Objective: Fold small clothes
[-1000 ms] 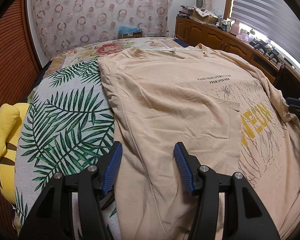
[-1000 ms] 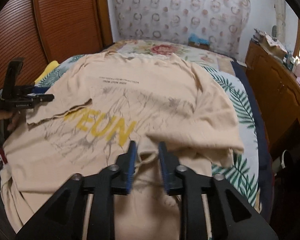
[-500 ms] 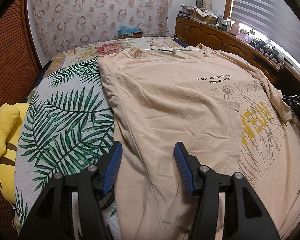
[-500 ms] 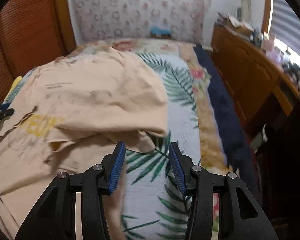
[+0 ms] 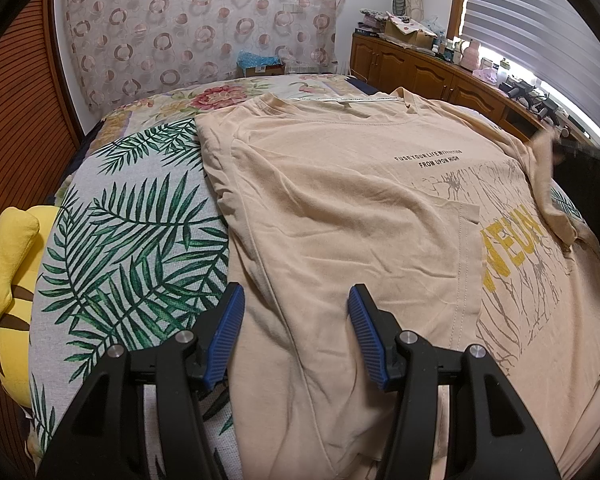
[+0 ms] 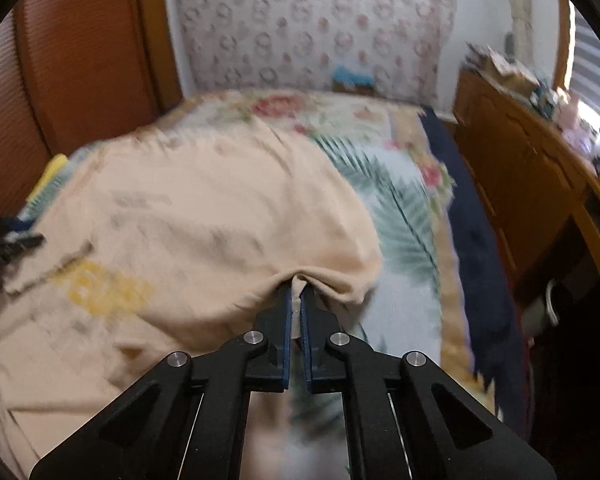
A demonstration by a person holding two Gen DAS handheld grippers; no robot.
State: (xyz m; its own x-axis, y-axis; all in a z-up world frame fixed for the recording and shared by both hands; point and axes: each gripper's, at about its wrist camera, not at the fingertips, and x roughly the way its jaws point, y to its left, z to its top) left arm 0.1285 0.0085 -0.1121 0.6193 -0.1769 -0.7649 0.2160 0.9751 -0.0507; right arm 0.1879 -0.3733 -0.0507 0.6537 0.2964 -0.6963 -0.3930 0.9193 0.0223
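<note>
A beige T-shirt (image 5: 340, 200) with yellow lettering lies spread on the bed, its left side folded inward over the chest. My left gripper (image 5: 296, 300) hovers open over that folded part near the hem, with nothing between its blue pads. In the right wrist view the T-shirt (image 6: 204, 216) is blurred, and my right gripper (image 6: 296, 294) is shut on its right edge, with a pinch of fabric bunched between the pads. The left gripper (image 6: 8, 240) shows at that view's left edge.
A palm-leaf bedcover (image 5: 132, 240) lies under the shirt. A yellow plush toy (image 5: 8, 280) sits at the bed's left side. Brown slatted doors (image 5: 12, 100) stand behind it. A cluttered wooden cabinet (image 5: 440, 76) runs along the right under the window blinds.
My right gripper, open over the bedcover beside the shirt half a second ago, has swung back to the shirt's right edge and shut on it. The left gripper has not moved.
</note>
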